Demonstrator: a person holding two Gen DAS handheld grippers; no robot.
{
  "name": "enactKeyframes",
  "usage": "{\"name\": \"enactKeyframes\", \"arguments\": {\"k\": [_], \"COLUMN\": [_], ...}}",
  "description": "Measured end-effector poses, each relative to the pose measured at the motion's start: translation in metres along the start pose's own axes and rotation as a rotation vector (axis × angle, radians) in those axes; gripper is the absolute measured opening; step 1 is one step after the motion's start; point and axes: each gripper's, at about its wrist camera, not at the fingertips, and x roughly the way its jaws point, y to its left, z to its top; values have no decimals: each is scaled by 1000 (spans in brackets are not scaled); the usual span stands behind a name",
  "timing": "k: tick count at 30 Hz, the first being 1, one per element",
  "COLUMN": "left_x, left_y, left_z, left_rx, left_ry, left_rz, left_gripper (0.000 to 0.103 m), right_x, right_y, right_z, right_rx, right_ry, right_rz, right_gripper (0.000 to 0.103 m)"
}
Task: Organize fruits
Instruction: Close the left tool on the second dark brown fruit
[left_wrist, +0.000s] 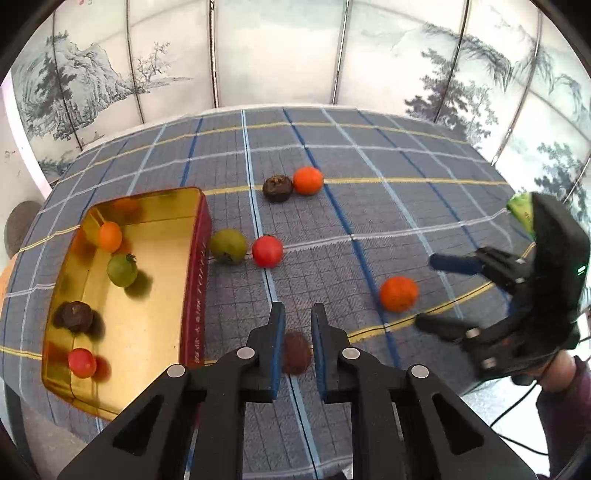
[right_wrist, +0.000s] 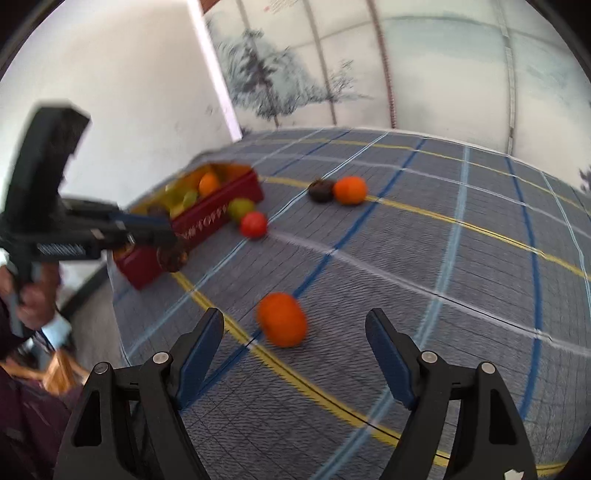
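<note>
My left gripper (left_wrist: 298, 317) is closed around a dark brown fruit (left_wrist: 295, 352) next to the gold tin (left_wrist: 192, 280) with red sides; the right wrist view shows this fruit (right_wrist: 170, 256) held between its fingers. The tin holds an orange, a green, a brown and a red fruit. My right gripper (right_wrist: 295, 325) is open, with an orange fruit (right_wrist: 282, 319) lying on the cloth between and just beyond its fingertips. A green fruit (left_wrist: 228, 245) and a red fruit (left_wrist: 267, 251) lie beside the tin. A brown fruit (left_wrist: 277, 188) and another orange fruit (left_wrist: 307, 180) lie farther back.
The table wears a blue-grey plaid cloth (left_wrist: 369, 229). A painted folding screen (left_wrist: 258, 55) stands behind it. The table's near edge runs just below the tin. A person's hand (right_wrist: 35, 302) holds the left gripper's handle.
</note>
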Motion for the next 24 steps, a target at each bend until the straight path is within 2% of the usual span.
{"name": "enactKeyframes", "arguments": {"k": [3, 5, 8, 10, 13, 15, 19, 21, 23, 24], "left_x": [-9, -10, -6, 2, 22, 35, 51, 57, 63, 64], "left_y": [3, 7, 5, 0, -5, -2, 3, 5, 7, 8], "left_z": [-2, -4, -13, -21, -27, -24, -18, -16, -14, -13], "left_rx": [2, -3, 33, 65, 75, 43, -33, -54, -84, -93], "left_ry": [-18, -12, 18, 66, 97, 118, 139, 157, 174, 181], "left_rz": [1, -4, -11, -47, -35, -50, -138, -176, -191, -196], "left_gripper": [15, 15, 16, 17, 17, 17, 18, 24, 42, 42], "right_x": [14, 23, 30, 33, 33, 32, 34, 35, 35, 34], "right_y": [8, 8, 6, 4, 3, 3, 3, 3, 1, 0], "right_z": [4, 5, 5, 3, 1, 2, 1, 1, 1, 1], "right_rx": [-33, -41, -46, -40, -31, -36, -45, -47, -37, -32], "right_ry": [37, 69, 84, 88, 82, 79, 89, 90, 88, 87], "right_rz": [-30, -47, -39, -45, -40, -31, -29, -24, -15, -11], "right_gripper": [76, 72, 72, 72, 72, 72, 72, 72, 72, 72]}}
